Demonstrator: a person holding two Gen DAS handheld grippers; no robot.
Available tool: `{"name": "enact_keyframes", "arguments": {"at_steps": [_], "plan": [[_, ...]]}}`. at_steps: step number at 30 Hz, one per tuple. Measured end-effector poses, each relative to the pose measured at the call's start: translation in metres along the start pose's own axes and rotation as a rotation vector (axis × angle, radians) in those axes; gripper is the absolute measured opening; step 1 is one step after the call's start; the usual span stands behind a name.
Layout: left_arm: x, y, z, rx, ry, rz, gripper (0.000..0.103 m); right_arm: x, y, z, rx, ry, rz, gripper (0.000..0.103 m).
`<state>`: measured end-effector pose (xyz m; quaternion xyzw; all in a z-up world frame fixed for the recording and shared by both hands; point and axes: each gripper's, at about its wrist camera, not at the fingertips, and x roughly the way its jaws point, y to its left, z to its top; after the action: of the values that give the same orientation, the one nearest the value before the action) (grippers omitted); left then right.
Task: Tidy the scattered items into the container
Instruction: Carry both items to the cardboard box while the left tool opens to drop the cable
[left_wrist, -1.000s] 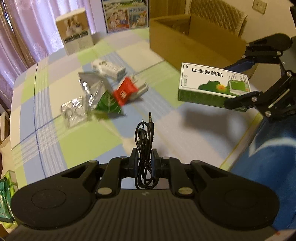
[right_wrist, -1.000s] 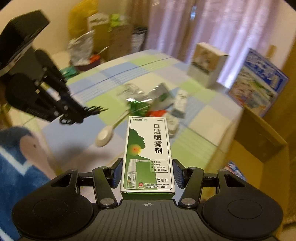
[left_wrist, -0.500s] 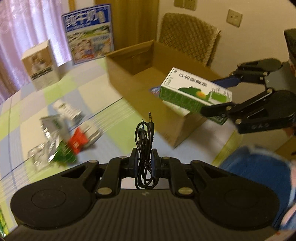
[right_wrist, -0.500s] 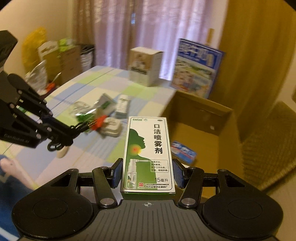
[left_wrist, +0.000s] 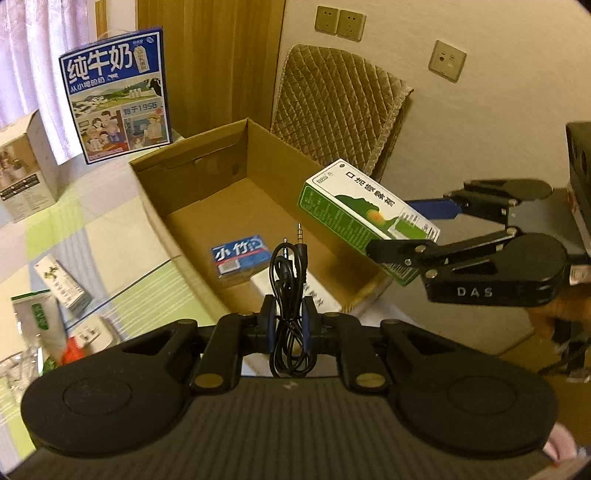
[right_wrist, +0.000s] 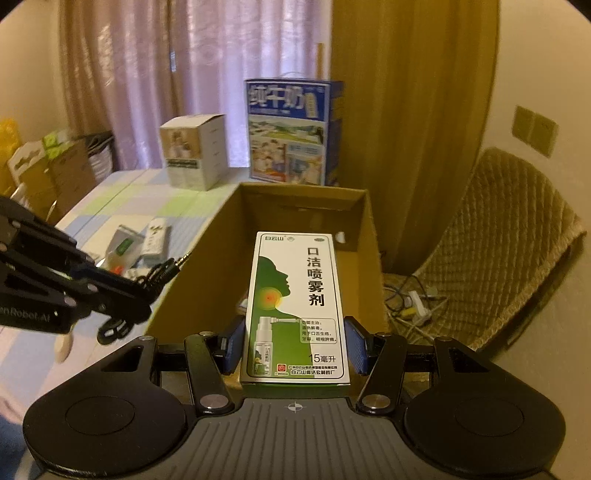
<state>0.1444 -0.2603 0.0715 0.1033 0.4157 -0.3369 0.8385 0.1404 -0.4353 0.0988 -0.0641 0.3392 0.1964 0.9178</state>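
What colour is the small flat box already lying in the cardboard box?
Blue, with a white label patch: the small flat box, seen best in the left wrist view.

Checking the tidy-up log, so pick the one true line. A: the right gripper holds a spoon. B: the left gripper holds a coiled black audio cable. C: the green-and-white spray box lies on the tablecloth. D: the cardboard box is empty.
B: the left gripper is clamped on the coiled black audio cable, its plug sticking up over the cardboard box.
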Motion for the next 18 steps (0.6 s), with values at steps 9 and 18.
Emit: {"name": "enact_keyframes", "arguments": {"at_steps": [9, 18], "plan": [[0.043, 0.004, 0.016, -0.049, 0.023, 0.009, 0.01, 0.021, -0.023, 0.005, 0.037, 0.011, -0.007, 0.052], [0.068, 0.008, 0.017, -0.04, 0.056, 0.034, 0.011, 0.045, -0.027, 0.007, 0.04, 0.025, 0.004, 0.052]]}}
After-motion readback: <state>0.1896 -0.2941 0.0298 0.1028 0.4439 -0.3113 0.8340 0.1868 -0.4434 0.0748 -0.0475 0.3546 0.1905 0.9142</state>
